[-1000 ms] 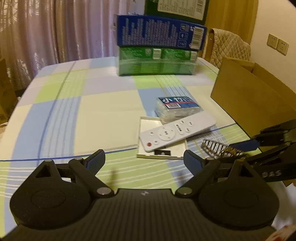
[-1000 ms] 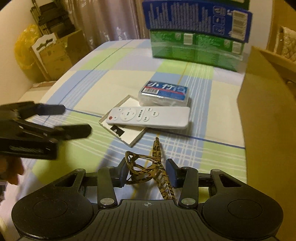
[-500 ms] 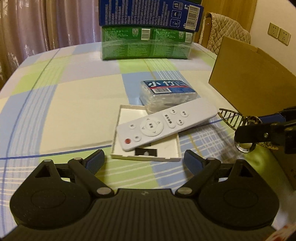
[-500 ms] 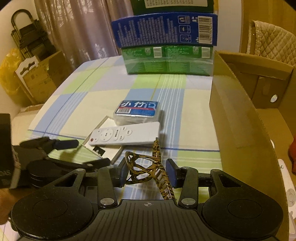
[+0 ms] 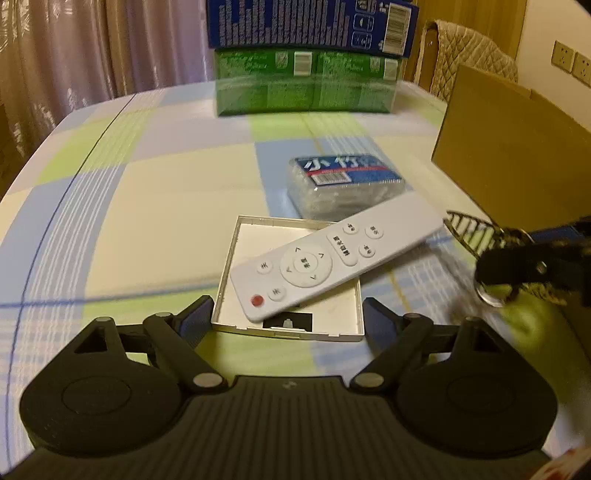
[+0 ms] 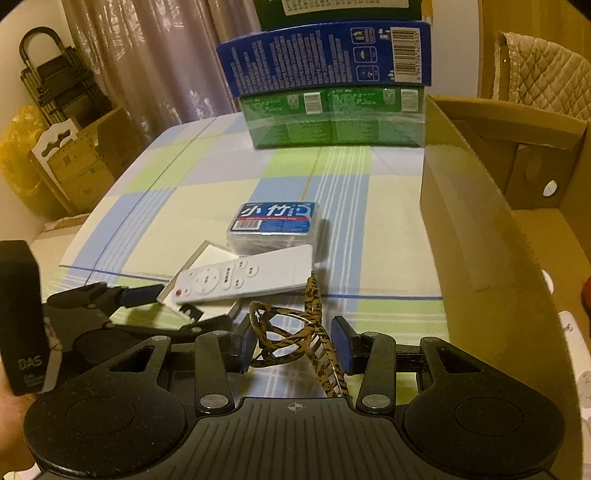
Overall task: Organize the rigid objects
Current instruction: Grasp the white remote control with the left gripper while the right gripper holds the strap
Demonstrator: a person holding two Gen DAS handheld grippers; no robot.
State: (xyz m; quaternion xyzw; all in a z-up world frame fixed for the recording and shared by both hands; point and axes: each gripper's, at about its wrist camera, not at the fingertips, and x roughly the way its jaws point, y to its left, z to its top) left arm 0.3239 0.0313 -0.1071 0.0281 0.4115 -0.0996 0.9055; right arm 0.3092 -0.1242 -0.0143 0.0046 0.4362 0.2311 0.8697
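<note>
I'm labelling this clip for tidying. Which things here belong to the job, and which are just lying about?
Job:
- leopard-print hair clip, gripped by the right tool
- white remote
- shallow white tray under it
- clear packet with blue label
- cardboard box
- left tool, open

Lying about:
- green carton
- blue carton
- quilted chair
- curtains
</note>
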